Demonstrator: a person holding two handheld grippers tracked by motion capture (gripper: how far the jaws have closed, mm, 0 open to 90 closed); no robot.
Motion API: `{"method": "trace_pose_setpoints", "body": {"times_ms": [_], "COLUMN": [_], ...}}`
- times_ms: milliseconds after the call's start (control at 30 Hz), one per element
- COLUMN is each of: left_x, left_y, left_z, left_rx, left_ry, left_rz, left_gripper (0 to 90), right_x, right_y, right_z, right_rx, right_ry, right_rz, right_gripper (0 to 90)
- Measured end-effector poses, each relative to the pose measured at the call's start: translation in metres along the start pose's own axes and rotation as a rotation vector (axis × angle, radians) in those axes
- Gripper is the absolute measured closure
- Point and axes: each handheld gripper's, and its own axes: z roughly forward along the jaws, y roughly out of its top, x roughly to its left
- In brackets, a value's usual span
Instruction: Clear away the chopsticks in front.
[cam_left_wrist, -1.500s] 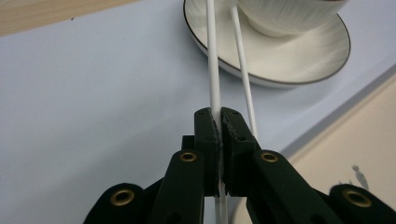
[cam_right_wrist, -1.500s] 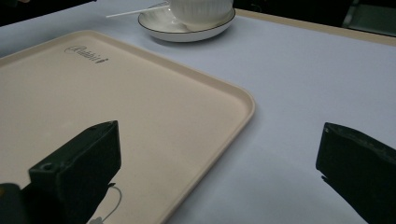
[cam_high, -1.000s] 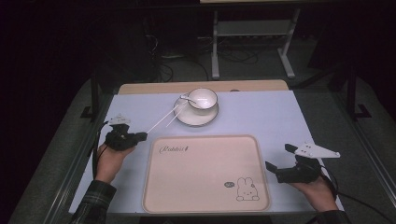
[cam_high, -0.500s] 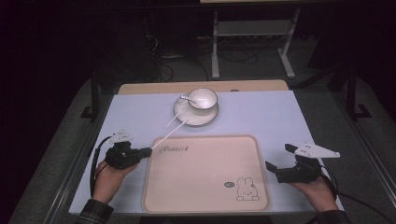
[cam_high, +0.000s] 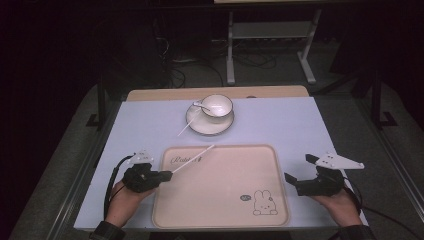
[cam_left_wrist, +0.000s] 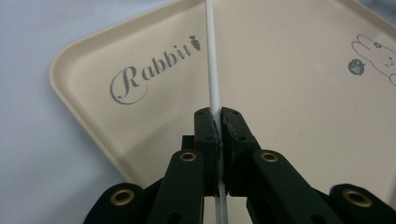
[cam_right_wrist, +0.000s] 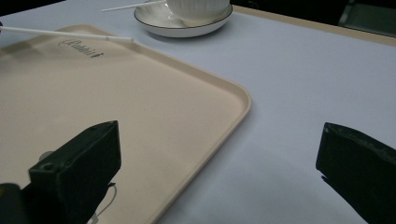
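Observation:
My left gripper (cam_high: 169, 174) is at the tray's left edge, shut on a thin white stick (cam_high: 192, 159). The stick slants up and away over the tray's far left corner. In the left gripper view the jaws (cam_left_wrist: 219, 114) pinch the stick (cam_left_wrist: 212, 60) above the beige tray (cam_left_wrist: 289, 84), beside its "Rabbit" lettering. My right gripper (cam_high: 298, 167) rests open beside the right edge of the tray (cam_high: 225, 175), with nothing between its jaws (cam_right_wrist: 219, 154). The held stick (cam_right_wrist: 65, 34) crosses the far corner in the right gripper view.
A white cup (cam_high: 216, 105) stands on a saucer (cam_high: 205, 127) at the back middle of the pale blue table top. A second white stick (cam_high: 187, 127) leans on the saucer's left rim. A rabbit drawing marks the tray's near right corner.
My left gripper has moved toward the person and to the right with the stick, from the open table to the tray's left edge. The right gripper has stayed put.

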Motion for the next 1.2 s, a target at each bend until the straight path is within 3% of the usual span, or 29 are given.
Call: {"method": "trace_pose_setpoints", "body": {"times_ms": [267,567,900,1000,1067,1200], "left_x": [-0.001,-0.002,-0.002,-0.001,0.0,0.001], "left_y": [0.0,-0.005,-0.005,-0.005,-0.003,0.006], "left_z": [0.017,0.032,0.032,0.031,0.029,0.024], "left_rx": [0.035,0.121,0.119,0.114,0.097,0.075], "left_ry": [0.001,0.01,0.008,0.009,-0.001,0.018], "left_rz": [0.028,0.05,0.054,0.049,0.027,0.043], "left_gripper": [85.4,84.3,82.8,76.0,66.0,45.2], "right_x": [0.001,0.001,0.001,0.001,0.002,0.002], "right_y": [0.0,0.0,0.0,0.0,0.0,0.0], "right_z": [0.0,0.0,0.0,0.0,0.0,0.0], "right_rx": [0.001,0.002,0.0,0.0,0.001,0.0], "right_ry": [0.001,0.002,0.004,0.006,0.005,0.005], "right_rz": [0.001,0.0,0.002,0.002,0.003,0.003], "right_gripper": [0.0,0.0,0.0,0.0,0.0,0.0]}}
